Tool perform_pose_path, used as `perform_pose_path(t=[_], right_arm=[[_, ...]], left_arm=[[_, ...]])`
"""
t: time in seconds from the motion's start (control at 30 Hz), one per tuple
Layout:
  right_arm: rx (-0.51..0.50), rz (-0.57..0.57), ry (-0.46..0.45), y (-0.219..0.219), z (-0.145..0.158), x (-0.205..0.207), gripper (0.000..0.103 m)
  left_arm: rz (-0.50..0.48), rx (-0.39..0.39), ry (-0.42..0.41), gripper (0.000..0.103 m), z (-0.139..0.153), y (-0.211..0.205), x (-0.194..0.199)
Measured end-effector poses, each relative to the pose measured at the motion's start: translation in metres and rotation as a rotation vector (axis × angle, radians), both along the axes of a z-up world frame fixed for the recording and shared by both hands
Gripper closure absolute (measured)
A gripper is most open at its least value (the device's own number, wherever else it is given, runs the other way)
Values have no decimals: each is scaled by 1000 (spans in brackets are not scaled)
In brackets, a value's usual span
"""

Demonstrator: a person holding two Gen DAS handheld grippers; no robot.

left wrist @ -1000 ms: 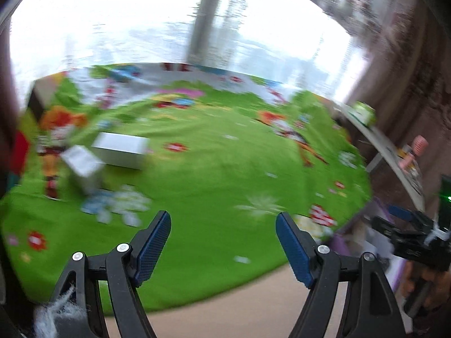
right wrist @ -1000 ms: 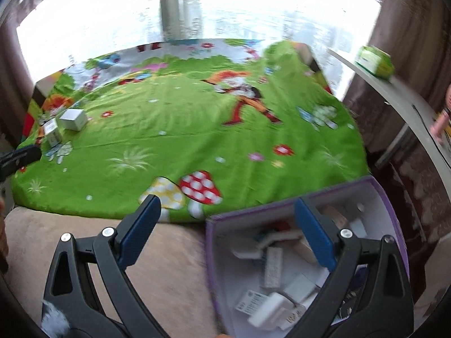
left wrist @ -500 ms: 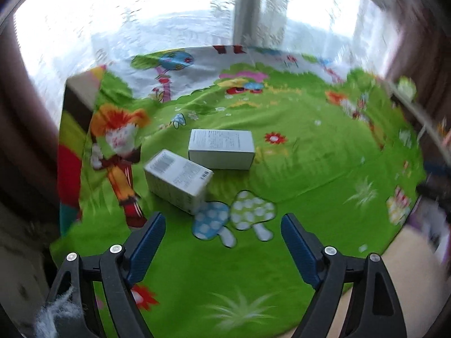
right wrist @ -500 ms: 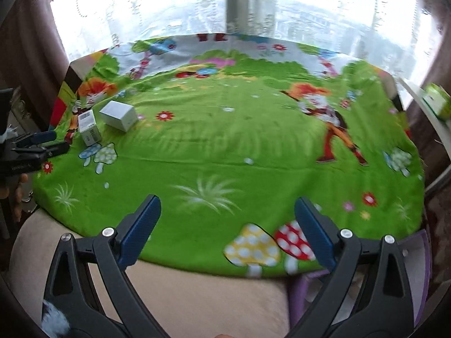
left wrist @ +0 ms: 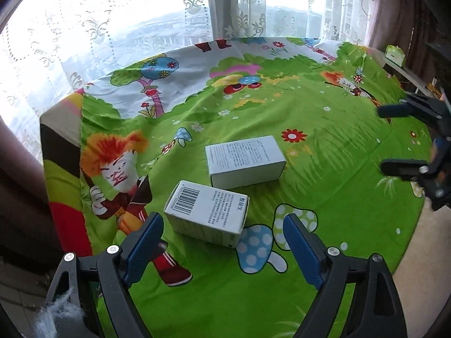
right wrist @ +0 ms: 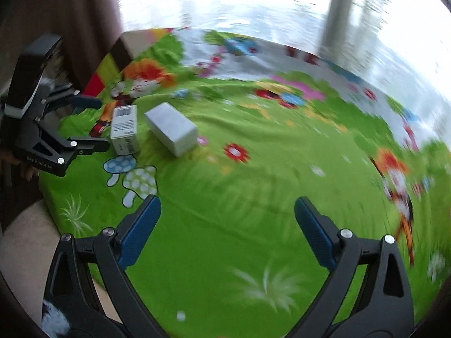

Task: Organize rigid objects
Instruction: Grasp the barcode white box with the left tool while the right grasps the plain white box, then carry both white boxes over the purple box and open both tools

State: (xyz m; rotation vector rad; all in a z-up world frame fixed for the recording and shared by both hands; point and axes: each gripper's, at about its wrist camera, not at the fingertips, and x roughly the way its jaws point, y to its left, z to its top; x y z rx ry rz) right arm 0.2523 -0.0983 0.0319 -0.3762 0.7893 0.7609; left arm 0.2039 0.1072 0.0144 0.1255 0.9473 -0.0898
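Observation:
Two white cardboard boxes lie on a green cartoon-print cloth [left wrist: 324, 146]. The near box with a barcode [left wrist: 207, 214] lies just ahead of my open, empty left gripper [left wrist: 222, 225]. The second box [left wrist: 244, 161] lies just behind it. In the right wrist view the barcode box [right wrist: 124, 128] and the plain box [right wrist: 171, 128] sit at the far left, well ahead of my open, empty right gripper [right wrist: 227, 211]. The left gripper [right wrist: 84, 124] shows there beside the barcode box. The right gripper [left wrist: 394, 138] shows at the right edge of the left wrist view.
The cloth covers a table in front of a bright window with lace curtains [left wrist: 141, 14]. Brown drapes [right wrist: 70, 14] hang at the sides. A green pack [left wrist: 396, 53] sits on a side shelf at far right. Beige surface [left wrist: 422, 267] lies beyond the cloth's near edge.
Both grippers have swung left toward the two boxes. The left gripper has closed in on the barcode box. The purple bin of items has left the right wrist view.

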Motion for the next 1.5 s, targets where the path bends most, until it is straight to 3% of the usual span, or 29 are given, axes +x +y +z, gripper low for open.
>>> perform_pose_path(t=[0.17, 0.43, 0.63, 0.8, 0.83, 0.93, 1.03, 1.13, 1.37, 1.5], right_arm=[[-26, 120, 7, 47, -11, 17, 6], [-125, 292, -65, 104, -24, 33, 6], [-168, 352, -87, 130, -34, 43, 6], [-201, 385, -81, 148, -47, 44, 6], [-211, 387, -81, 151, -50, 42, 9], [-216, 395, -53, 154, -55, 36, 33], [-201, 383, -41, 153, -57, 29, 50], [-186, 320, -27, 145, -56, 25, 55], [-124, 148, 47, 105, -49, 5, 58], [-77, 80, 55, 73, -39, -14, 58]], left_arm=[[-23, -26, 49, 15, -11, 10, 11], [-72, -21, 82, 15, -21, 15, 27], [-67, -14, 140, 15, -38, 18, 39], [-67, -40, 143, 30, -40, 17, 35], [-71, -38, 141, 30, -40, 16, 33], [-58, -44, 142, 31, -40, 15, 29], [-27, -52, 142, 31, -39, 13, 26], [13, -68, 136, 31, -38, 10, 19], [95, -113, 92, 31, -24, -11, -7], [130, -100, 64, 31, -15, -34, -20]])
